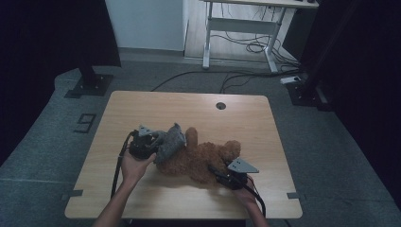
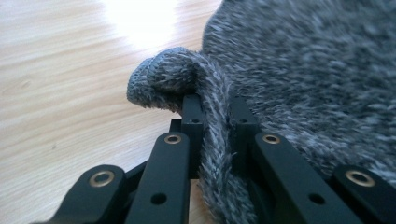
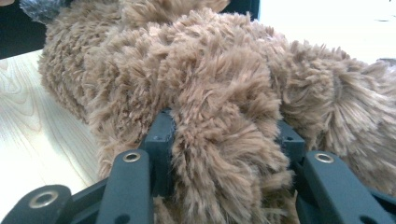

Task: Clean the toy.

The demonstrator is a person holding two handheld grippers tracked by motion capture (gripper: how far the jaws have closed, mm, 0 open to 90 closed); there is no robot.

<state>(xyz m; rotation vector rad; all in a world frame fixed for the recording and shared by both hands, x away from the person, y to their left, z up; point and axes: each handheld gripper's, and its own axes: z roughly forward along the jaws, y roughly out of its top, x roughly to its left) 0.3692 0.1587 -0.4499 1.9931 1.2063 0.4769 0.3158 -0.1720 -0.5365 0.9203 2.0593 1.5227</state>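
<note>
garment: grey knit sweater on bench, bunched at teddy bear's 10 o'clock end | left fingers pinching sweater hem | right fingers pinching a bear limb at 5 o'clock | axis: bear lies 10-to-4; sweater likely pulls along it, left hand nearer

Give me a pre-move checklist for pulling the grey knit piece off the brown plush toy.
1. Left gripper clamped on the grey knit piece: ok, a fold sits pinched between the jaws.
2. Right gripper clamped on the brown plush toy: ok, fur fills the jaws.
3. Toy resting on the table: ok.
4. Knit still caught on the toy: cannot tell, the join is hidden.
5. Free table on the left to pull into: ok.
</note>
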